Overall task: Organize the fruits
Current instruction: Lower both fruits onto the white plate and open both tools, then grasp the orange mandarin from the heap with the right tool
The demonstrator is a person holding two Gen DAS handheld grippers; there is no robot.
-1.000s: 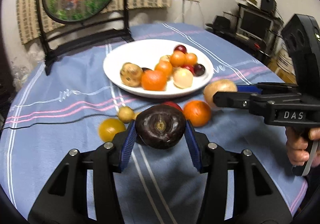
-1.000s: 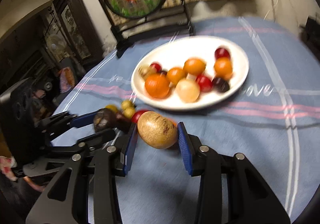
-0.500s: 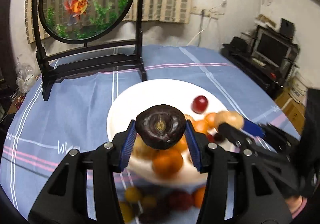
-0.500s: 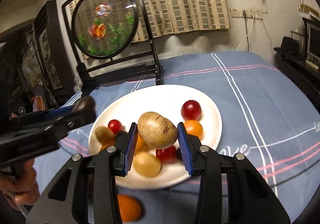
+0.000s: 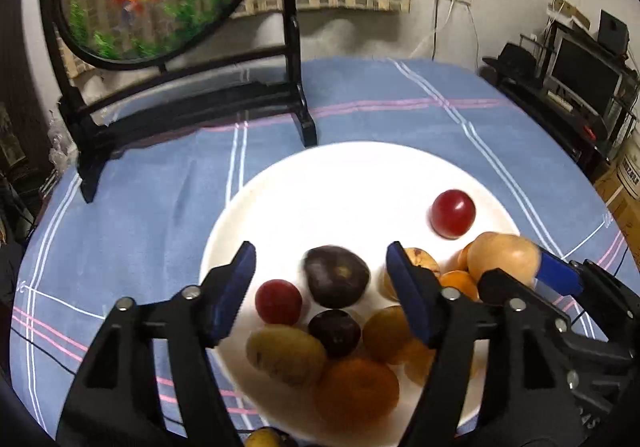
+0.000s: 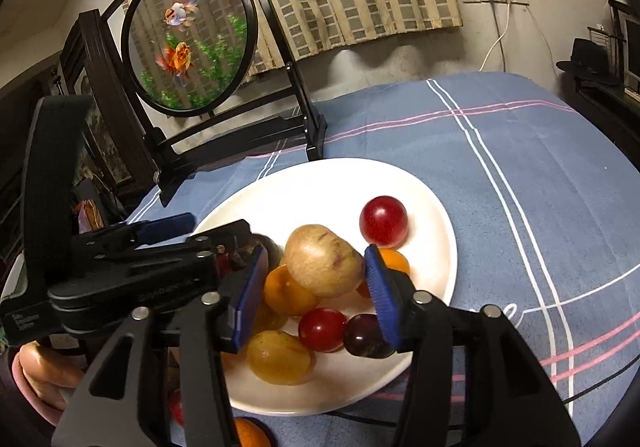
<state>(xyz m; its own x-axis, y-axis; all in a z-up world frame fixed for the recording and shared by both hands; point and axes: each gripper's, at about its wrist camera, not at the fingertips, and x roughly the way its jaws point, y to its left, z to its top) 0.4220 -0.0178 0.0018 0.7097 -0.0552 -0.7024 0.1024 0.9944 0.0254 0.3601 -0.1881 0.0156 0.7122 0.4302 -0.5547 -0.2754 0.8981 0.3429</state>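
Note:
My left gripper hangs over the white plate, its jaws opening wide. The dark purple fruit lies loose between them on the plate, touching neither pad. My right gripper is also over the plate, jaws opening. The tan fruit sits between its pads on top of the pile, with a gap at the left pad. Several orange, red and yellow fruits fill the plate's near half. A red round fruit lies apart, farther back. The left gripper shows at the left in the right wrist view.
A round fish screen on a black stand rises just behind the plate. An orange fruit and a yellow one lie on the blue striped cloth before the plate. A person's hand holds the left gripper. Shelves with a monitor stand right.
Both grippers moved from the cloth forward to over the plate. Both sets of jaws have widened; the dark fruit left the left pads and the tan fruit came loose from the right ones.

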